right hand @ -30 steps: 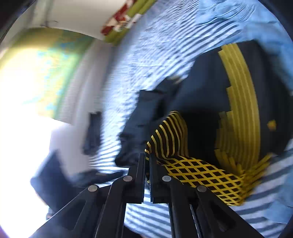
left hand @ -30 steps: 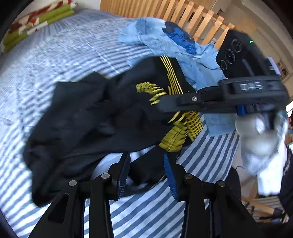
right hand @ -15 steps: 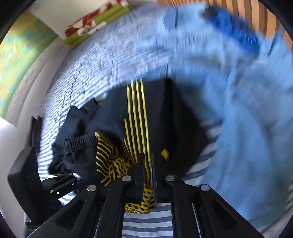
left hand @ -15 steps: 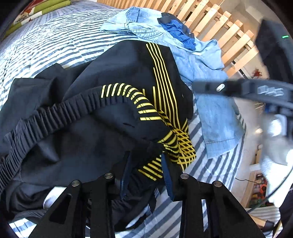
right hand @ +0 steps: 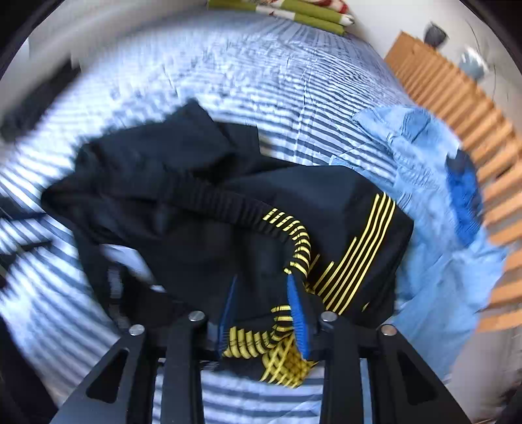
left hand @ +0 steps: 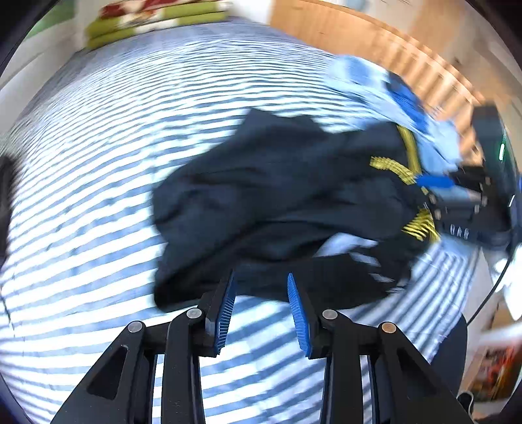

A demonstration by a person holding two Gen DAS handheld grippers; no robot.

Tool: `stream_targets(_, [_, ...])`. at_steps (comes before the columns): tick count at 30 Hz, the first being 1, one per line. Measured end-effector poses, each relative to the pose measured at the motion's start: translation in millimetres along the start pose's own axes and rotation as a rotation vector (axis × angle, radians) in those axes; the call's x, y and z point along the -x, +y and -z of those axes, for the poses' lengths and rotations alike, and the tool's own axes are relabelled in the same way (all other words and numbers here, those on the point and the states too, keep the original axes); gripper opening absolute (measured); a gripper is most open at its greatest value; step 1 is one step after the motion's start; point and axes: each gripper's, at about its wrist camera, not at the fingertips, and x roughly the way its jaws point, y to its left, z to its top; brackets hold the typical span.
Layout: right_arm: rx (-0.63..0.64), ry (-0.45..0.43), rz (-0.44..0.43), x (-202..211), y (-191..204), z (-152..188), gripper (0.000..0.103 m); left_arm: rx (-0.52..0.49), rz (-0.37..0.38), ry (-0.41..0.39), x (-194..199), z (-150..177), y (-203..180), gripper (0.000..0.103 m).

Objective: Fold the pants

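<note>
Black pants [left hand: 277, 202] with yellow stripes lie in a crumpled heap on the striped bed. My left gripper [left hand: 261, 274] is open just short of their near edge, with nothing between its blue pads. In the right wrist view the pants [right hand: 202, 182] fill the middle, and their elastic waistband [right hand: 228, 208] curves toward me. My right gripper [right hand: 261, 280] is open, and the yellow-striped end of the waistband lies loose between its fingers. The left wrist view shows the right gripper [left hand: 427, 195] at the pants' far right side, blurred.
A light blue denim garment [right hand: 424, 169] with a dark blue piece [right hand: 463, 195] lies beside the pants, next to the wooden slatted rail [right hand: 456, 94]. Folded green and red bedding [right hand: 293, 9] sits at the head of the blue-and-white striped bedspread [left hand: 114, 130].
My right gripper has opened and let go of the yellow-striped waistband. My left gripper has drawn back from the pants and opened wider. The pants have dropped into a heap.
</note>
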Motion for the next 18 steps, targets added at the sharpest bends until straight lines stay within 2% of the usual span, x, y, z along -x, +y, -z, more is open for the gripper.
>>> stream_targets(3, [0.08,0.046,0.167,-19,9,2,0.031,0.07,-0.055,-0.012,3,-4,36,0.037])
stream_targets(4, [0.09,0.051,0.189,-21,8,3,0.028,0.085,-0.067,-0.017,5,-5,48,0.039])
stream_targets(5, [0.078,0.052,0.188,-20,2,5,0.019,0.091,-0.073,-0.017,3,-7,53,0.045])
stream_targets(8, [-0.012,0.04,0.13,-10,-19,8,0.002,0.064,-0.088,0.022,-11,-7,57,0.05])
stream_targets(11, [-0.107,-0.015,0.046,9,-42,11,0.0,-0.011,-0.127,0.072,-23,-1,49,0.051])
stream_targets(13, [-0.209,-0.058,-0.035,26,-62,19,0.0,0.003,-0.174,0.077,-27,1,51,0.051])
stream_targets(15, [-0.311,-0.111,-0.122,45,-85,29,0.0,0.067,-0.167,0.086,-27,0,62,0.025])
stream_targets(16, [-0.339,-0.129,-0.128,50,-92,31,0.0,0.092,-0.161,0.097,-26,0,67,0.012])
stream_targets(17, [-0.37,-0.144,-0.136,55,-101,35,0.0,0.108,-0.17,0.091,-22,-1,71,0.006])
stream_targets(18, [-0.398,-0.159,-0.163,62,-109,40,0.0,0.107,-0.187,0.079,-18,-2,71,0.006])
